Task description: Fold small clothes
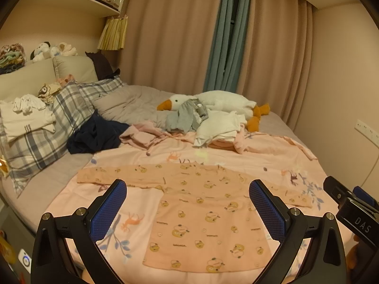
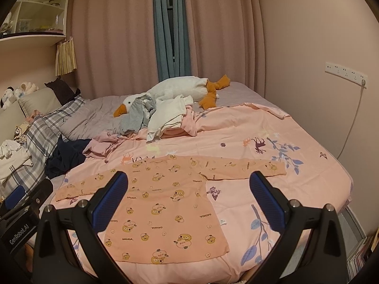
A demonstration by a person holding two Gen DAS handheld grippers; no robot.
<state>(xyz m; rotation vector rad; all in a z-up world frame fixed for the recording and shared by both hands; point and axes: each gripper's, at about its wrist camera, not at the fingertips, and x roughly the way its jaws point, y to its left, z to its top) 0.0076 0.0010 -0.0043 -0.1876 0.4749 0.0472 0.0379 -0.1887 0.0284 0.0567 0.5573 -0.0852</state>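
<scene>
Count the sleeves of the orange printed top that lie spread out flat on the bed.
2: left sleeve stretches toward the pillows; right sleeve stretches toward the wall side. Neither is folded.

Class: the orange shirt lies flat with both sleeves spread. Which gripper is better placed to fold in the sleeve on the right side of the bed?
Probably the right gripper: open and empty, with that sleeve just ahead of its right finger.

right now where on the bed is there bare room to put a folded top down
Bare pink sheet lies between the spread orange top and the clothes pile by the goose plush, and right of the top toward the wall. The pillow side, with dark clothes, is crowded.
</scene>
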